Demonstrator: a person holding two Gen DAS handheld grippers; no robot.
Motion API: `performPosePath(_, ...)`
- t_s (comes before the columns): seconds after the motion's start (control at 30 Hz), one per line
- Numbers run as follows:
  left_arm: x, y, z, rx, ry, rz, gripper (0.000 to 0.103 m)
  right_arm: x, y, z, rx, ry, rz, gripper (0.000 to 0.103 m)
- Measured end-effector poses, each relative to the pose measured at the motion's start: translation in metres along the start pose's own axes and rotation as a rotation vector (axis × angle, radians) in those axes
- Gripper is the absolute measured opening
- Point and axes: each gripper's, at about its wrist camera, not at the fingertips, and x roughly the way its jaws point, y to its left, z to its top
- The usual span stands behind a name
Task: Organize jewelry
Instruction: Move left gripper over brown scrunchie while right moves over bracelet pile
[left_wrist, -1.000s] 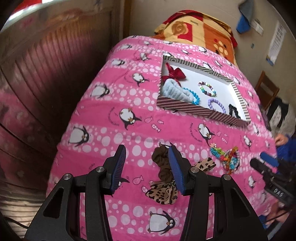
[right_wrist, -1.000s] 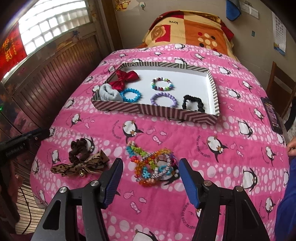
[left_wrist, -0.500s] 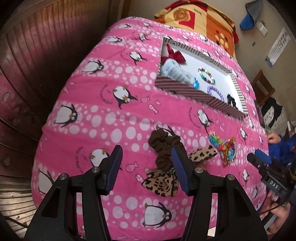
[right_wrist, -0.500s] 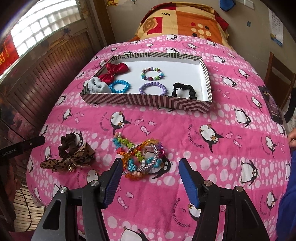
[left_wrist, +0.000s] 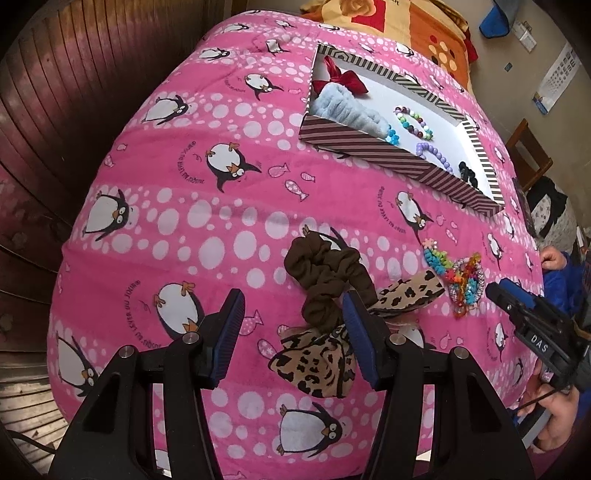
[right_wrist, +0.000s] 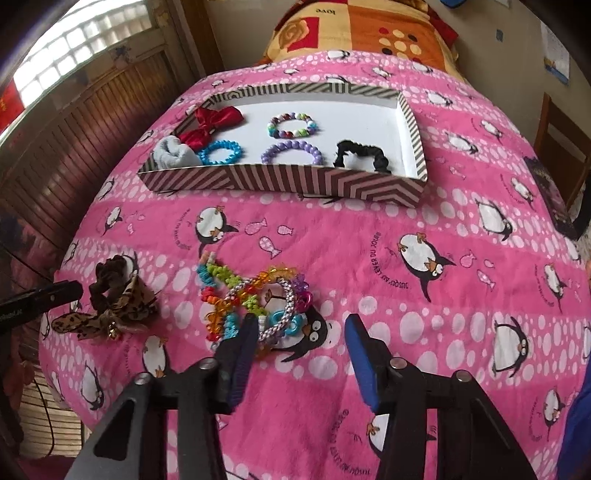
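A brown scrunchie (left_wrist: 325, 273) lies on a leopard-print bow (left_wrist: 314, 363) on the pink penguin blanket. My left gripper (left_wrist: 293, 326) is open just above them; the scrunchie's lower end shows between its jaws, and the right fingertip (left_wrist: 356, 325) overlaps both. A heap of colourful bracelets (right_wrist: 251, 295) lies further right. My right gripper (right_wrist: 301, 339) hangs over its near edge with jaws closing. The left fingertip (right_wrist: 245, 341) covers part of the heap, and a braided bracelet sits between the pads, not pinched. The striped box (right_wrist: 280, 181) holds a red bow, bead bracelets and scrunchies.
A wooden panelled wall (left_wrist: 74, 92) runs along the bed's left side. An orange patterned pillow (right_wrist: 369, 33) lies beyond the box. A dark flat item (right_wrist: 550, 199) rests at the bed's right edge, with a wooden chair (right_wrist: 561, 133) behind. A hand (left_wrist: 554, 428) holds the right gripper.
Both grippers have sunk closer to the blanket. The left jaws stand wider than a second ago. The right jaws have narrowed, and its left finger now overlaps the bracelet heap.
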Motion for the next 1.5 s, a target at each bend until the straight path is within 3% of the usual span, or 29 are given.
performPosePath(0.33, 0.005, 0.005, 0.004, -0.03, 0.009, 0.007, 0.055, 0.009, -0.006, 0.016, -0.066, 0.011, -0.048, 0.042)
performPosePath(0.53, 0.011, 0.009, 0.007, -0.05, 0.024, 0.008, 0.055, 0.019, -0.023, 0.014, -0.04, 0.053, -0.028, 0.042)
performPosePath(1.1, 0.019, -0.002, 0.009, -0.046, 0.039, 0.006, 0.055, 0.038, 0.0, 0.016, -0.092, 0.076, 0.043, 0.041)
performPosePath(1.3, 0.021, -0.002, 0.009, -0.047, 0.043, 0.009, 0.055, 0.045, 0.012, 0.016, -0.116, 0.051, 0.079, 0.013)
performPosePath(1.43, 0.022, -0.004, 0.009, -0.04, 0.046, 0.008, 0.055, 0.048, 0.021, 0.02, -0.141, 0.047, 0.087, 0.012)
performPosePath(1.5, 0.021, -0.005, 0.01, -0.041, 0.042, 0.007, 0.055, 0.046, 0.022, 0.022, -0.135, 0.07, 0.174, 0.012)
